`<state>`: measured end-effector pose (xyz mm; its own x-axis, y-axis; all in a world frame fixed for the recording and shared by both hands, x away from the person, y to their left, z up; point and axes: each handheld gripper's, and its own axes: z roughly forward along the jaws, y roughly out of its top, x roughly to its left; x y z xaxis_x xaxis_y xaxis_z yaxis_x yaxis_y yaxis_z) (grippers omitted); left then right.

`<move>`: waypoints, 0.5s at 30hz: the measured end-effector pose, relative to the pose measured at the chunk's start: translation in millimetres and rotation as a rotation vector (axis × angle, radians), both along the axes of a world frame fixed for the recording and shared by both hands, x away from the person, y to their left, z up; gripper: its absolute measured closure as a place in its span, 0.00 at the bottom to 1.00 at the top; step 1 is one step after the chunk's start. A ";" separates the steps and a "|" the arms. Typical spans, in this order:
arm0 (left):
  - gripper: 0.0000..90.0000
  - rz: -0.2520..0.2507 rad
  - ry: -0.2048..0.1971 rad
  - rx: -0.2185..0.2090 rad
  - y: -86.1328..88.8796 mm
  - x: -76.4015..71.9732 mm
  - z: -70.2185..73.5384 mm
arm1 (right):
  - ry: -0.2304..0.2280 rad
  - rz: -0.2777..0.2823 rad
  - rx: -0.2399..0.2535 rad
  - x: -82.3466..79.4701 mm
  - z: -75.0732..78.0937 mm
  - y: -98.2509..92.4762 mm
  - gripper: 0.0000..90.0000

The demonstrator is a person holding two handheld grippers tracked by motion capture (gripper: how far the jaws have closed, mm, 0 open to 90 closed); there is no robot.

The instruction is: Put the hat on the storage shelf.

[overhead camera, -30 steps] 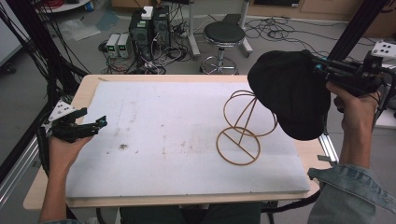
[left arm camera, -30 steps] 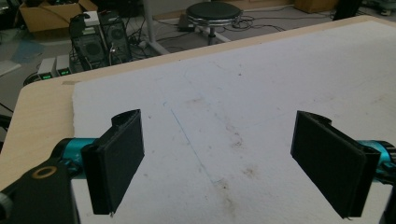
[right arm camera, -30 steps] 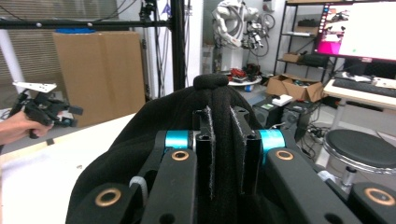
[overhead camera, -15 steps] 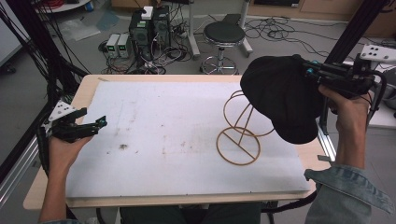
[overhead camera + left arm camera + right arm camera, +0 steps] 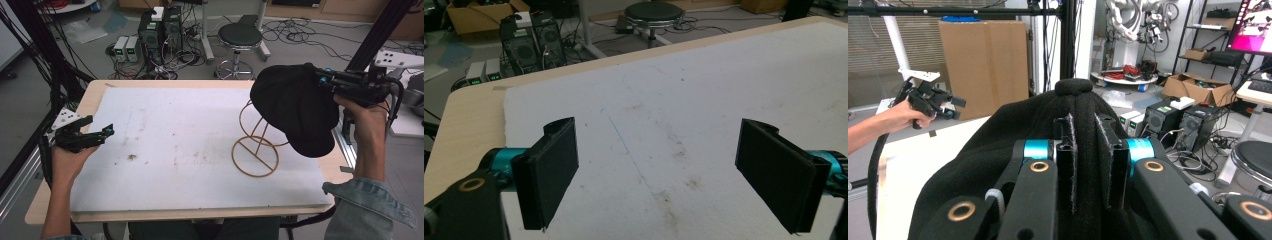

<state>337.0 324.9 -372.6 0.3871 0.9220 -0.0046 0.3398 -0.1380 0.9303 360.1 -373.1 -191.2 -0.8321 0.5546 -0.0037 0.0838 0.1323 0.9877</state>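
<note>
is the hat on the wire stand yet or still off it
Off it. The right gripper holds the black hat in the air over the wire stand's upper loops, tilted, jaws pinched on its fabric. Contact with the wire cannot be told.

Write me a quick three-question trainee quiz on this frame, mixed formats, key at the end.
1. True or false: the left gripper holds the black hat.
2. Multiple choice: where is the hat relative to the wire stand? A) lying flat on the white mat B) held in the air above the stand's top C) on the stool
3. Fill in: the left gripper's jaws are ____.

Key
1. False. The right gripper pinches the hat's fabric; the left one is at the table's left edge with nothing between its jaws.
2. B
3. open
</note>
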 end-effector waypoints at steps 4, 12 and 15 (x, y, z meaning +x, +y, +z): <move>0.20 0.000 -0.001 -0.001 0.0 -0.2 0.4 | 0.004 0.007 -0.002 0.4 -1.4 2.5 0.91; 0.20 0.000 -0.002 -0.002 0.1 -0.2 0.3 | 0.015 0.023 -0.012 3.2 -6.1 8.0 0.90; 0.20 0.000 -0.001 -0.001 0.0 -0.3 0.4 | 0.018 0.031 -0.020 4.0 -7.9 11.0 0.90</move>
<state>336.7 325.0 -372.1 0.3867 0.9222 -0.0050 0.3385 -0.1369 0.9309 364.1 -362.2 -199.1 -0.8491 0.5283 0.0010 0.0973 0.1545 0.9832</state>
